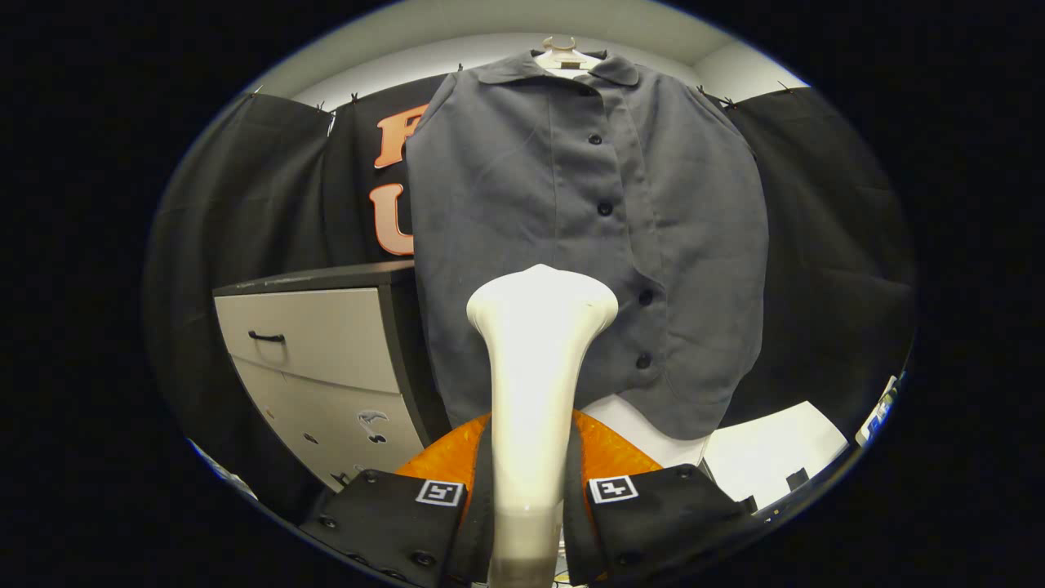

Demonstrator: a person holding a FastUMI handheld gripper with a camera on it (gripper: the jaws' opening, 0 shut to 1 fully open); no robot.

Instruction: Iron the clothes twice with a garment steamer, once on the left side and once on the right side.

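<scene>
Gripper view: the garment steamer (535,384) is being pinched between the fingers (529,506), just short of the shirt (522,204); a loosening grip is risking a slip.

The gripper (526,498) has its fingers (392,523) closed on a white steamer (535,359), whose head points at a grey shirt (571,229) on a hanger (559,51).
</scene>
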